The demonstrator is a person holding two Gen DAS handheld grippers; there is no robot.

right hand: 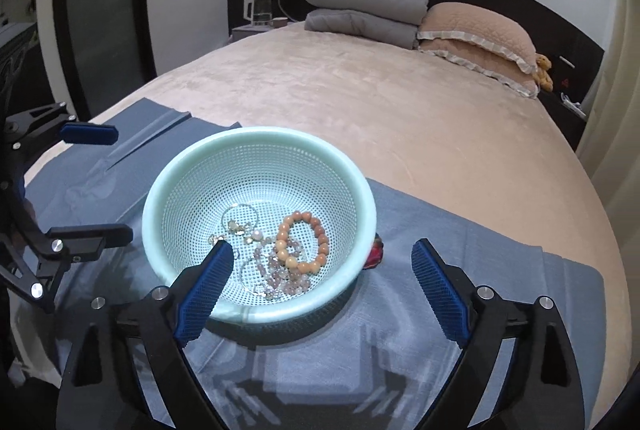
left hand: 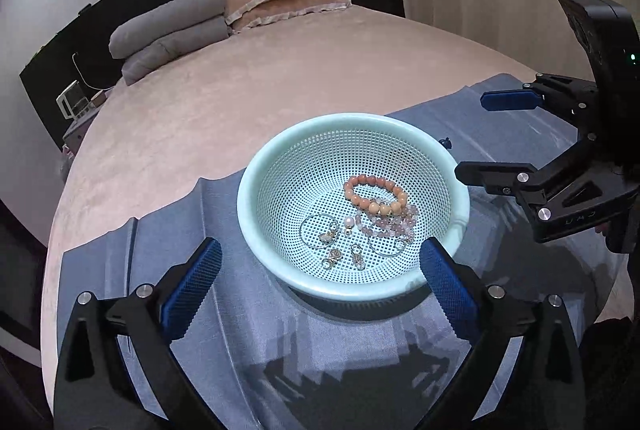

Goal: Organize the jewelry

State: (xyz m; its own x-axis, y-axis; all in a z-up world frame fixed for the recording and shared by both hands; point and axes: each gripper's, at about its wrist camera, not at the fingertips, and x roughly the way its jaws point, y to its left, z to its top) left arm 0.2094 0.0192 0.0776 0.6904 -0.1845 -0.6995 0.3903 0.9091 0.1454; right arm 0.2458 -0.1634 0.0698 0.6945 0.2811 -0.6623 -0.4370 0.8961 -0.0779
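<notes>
The jewelry lies in the bottom of a pale green perforated basket: an orange bead bracelet, touching a pale pink bead bracelet beside it, a single pearl, thin hoop earrings and a few small silver charms. Nothing covers the pieces – the basket is open at the top. It stands on a blue-grey cloth spread over the near end of a bed with a pink cover.

The left gripper hangs above the basket's near rim, jaws wide apart and empty; its right finger overlaps the rim in its own view. The right gripper hangs at the basket's other side, also spread wide with nothing between the pads – its left finger hides part of the jewelry in its own view. Each gripper shows at the edge of the other's camera, near but apart.

A small dark red thing sits on the cloth just beside the basket, half hidden behind its wall; what it is I cannot tell. At the head of the bed are folded grey quilts, pink pillows and a small stuffed toy, well apart from the basket. A kettle stands on the bedside table.
</notes>
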